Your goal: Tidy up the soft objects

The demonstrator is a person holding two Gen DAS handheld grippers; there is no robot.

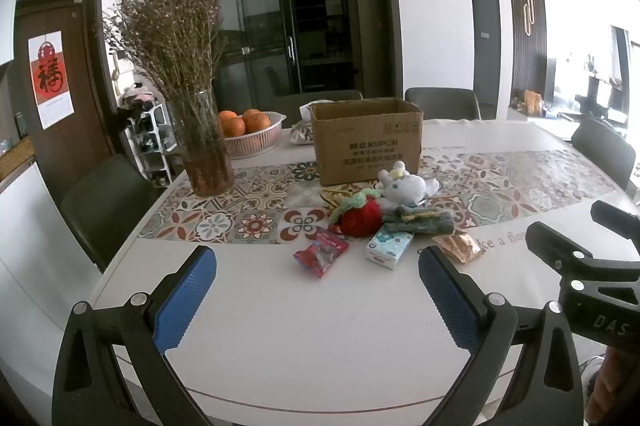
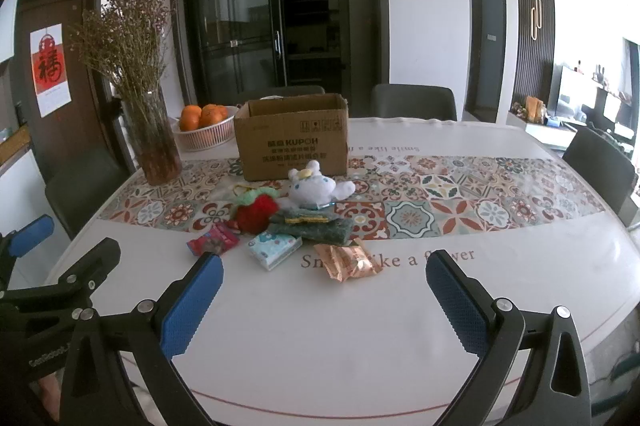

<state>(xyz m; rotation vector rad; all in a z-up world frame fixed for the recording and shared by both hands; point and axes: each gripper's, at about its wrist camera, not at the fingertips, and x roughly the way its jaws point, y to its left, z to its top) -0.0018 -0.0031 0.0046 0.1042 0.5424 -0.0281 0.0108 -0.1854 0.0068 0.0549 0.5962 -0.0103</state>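
Observation:
A small heap lies mid-table before an open cardboard box [image 1: 366, 139] [image 2: 291, 137]: a white plush animal [image 1: 404, 185] [image 2: 316, 185], a red plush strawberry [image 1: 360, 216] [image 2: 256, 211], a green scouring cloth [image 1: 420, 220] [image 2: 316, 224], a tissue pack [image 1: 389, 246] [image 2: 274, 249], a red snack packet [image 1: 322, 252] [image 2: 214, 240] and a copper foil packet [image 1: 460, 246] [image 2: 349, 261]. My left gripper [image 1: 316, 298] hovers open over the near table, short of the heap. My right gripper [image 2: 324, 302] is open too, empty, just right of it.
A glass vase of dried flowers [image 1: 204, 145] [image 2: 154, 141] and a basket of oranges [image 1: 250, 133] [image 2: 204, 127] stand at the back left. Dark chairs [image 1: 442, 103] [image 2: 414, 101] ring the table [image 1: 320, 346] [image 2: 520, 246]. The right gripper's body [image 1: 592, 266] shows at the left wrist view's right edge.

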